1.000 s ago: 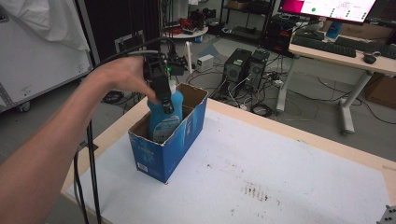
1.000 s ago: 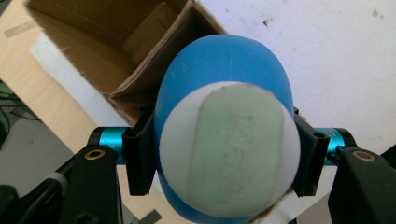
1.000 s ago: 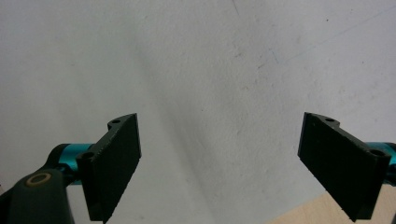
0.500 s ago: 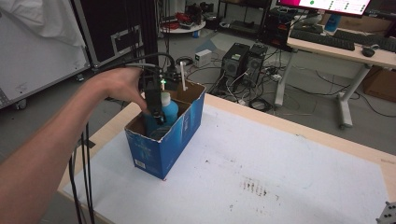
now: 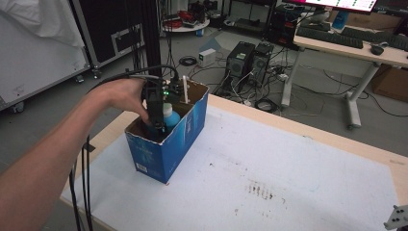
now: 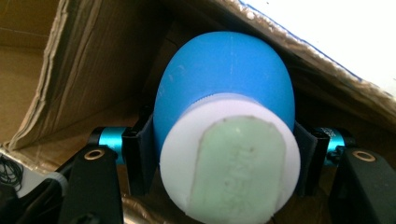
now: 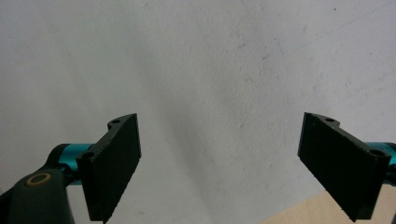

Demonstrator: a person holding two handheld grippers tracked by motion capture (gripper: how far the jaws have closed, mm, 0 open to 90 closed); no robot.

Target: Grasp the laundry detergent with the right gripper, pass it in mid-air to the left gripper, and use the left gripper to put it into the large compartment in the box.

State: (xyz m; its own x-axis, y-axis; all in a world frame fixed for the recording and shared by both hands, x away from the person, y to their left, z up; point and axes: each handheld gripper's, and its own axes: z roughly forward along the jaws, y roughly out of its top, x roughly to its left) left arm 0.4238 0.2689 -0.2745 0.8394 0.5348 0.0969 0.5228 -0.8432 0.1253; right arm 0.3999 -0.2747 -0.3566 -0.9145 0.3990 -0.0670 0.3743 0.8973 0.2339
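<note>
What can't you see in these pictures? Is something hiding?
- High view: the blue bottle's bottom, hidden by the box wall and the left gripper.
- Left gripper view: the raised letters on the bottle's cap, too blurred.
- High view: the box's printing, too small.

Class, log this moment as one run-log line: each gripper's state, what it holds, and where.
left gripper: shut on blue bottle | place: inside blue cardboard box | right gripper: open, holding nothing, over white tabletop

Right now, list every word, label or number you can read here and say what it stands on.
Nothing reads clearly.
Blue box: a white label low on its near end, print too small.
Bottle cap: raised lettering on its pale green top, too blurred.
Monitor on the far desk: text too small.
</note>
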